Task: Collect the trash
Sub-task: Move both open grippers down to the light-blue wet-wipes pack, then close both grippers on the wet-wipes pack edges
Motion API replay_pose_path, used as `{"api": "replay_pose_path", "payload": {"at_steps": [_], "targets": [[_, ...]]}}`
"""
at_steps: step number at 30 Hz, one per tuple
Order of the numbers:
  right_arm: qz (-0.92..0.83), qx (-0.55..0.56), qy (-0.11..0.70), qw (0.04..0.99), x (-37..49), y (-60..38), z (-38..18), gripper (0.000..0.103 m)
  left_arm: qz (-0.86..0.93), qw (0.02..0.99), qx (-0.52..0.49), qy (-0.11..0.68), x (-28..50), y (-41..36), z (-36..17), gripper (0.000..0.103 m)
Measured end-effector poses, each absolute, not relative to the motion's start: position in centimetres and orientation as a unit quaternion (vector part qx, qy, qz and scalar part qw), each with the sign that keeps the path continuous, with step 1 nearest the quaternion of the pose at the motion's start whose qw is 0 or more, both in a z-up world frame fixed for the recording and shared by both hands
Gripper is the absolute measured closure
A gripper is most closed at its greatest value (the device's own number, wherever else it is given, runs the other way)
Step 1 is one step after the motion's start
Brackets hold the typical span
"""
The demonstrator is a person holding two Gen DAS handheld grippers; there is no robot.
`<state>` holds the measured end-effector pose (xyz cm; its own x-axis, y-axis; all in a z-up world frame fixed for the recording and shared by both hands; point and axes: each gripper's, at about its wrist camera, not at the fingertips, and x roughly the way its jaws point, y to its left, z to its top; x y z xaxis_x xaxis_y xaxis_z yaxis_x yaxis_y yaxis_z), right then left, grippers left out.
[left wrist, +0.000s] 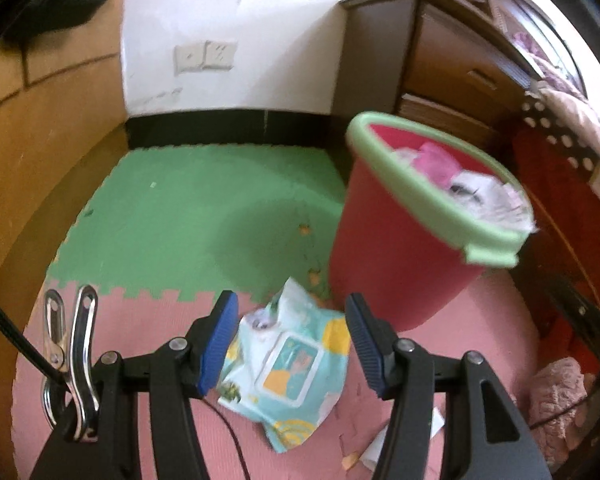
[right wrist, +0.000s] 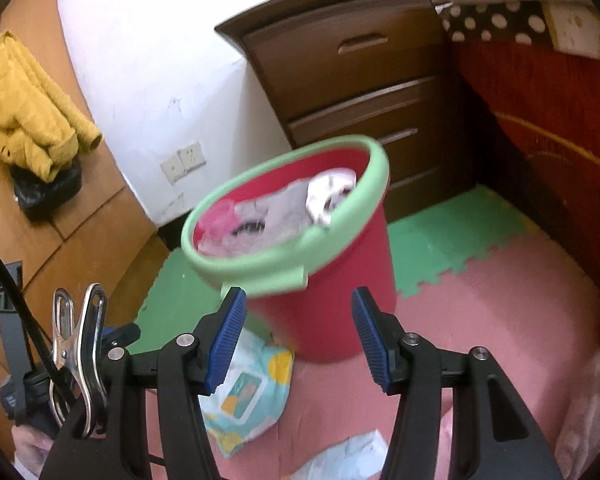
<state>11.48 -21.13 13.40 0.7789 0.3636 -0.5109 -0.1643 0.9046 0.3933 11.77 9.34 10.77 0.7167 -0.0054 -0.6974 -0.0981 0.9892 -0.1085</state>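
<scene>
White wall [left wrist: 220, 20], green-and-pink foam floor mats [left wrist: 204, 208], dark wooden drawers [right wrist: 364, 92].

No legible text, even on the wipes pack [left wrist: 288, 364] label.

Bin [left wrist: 384, 248]: red body with a pale green rim; white, grey and pink scraps inside.
Wipes packet [left wrist: 288, 364]: pale turquoise, printed with yellow patches and a white-framed label.
Floor mat [left wrist: 188, 208]: green tiles joined to pink tiles along a toothed seam.
Gripper pads [right wrist: 226, 342]: ribbed blue on black arms.
Clip [right wrist: 80, 344]: shiny silver.
Drawers [right wrist: 364, 80]: dark brown wood.
Wall [right wrist: 148, 60]: white, with a black skirting strip at the floor.
Cloth [right wrist: 32, 112]: mustard yellow, over a black bag [right wrist: 48, 196].
Bedding [right wrist: 500, 20]: black with white dots, above a red cover with a gold line.
Paper [right wrist: 340, 460]: crumpled white and light blue.
</scene>
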Motion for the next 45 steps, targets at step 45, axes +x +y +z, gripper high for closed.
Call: {"api": "replay_pose_path", "payload": {"at_steps": [45], "targets": [[0.186,0.077,0.514,0.834,19.8,-7.5,-6.7,0.056,0.08,0.82,-0.152,0.546,15.0,15.6,-6.4,0.045]]}}
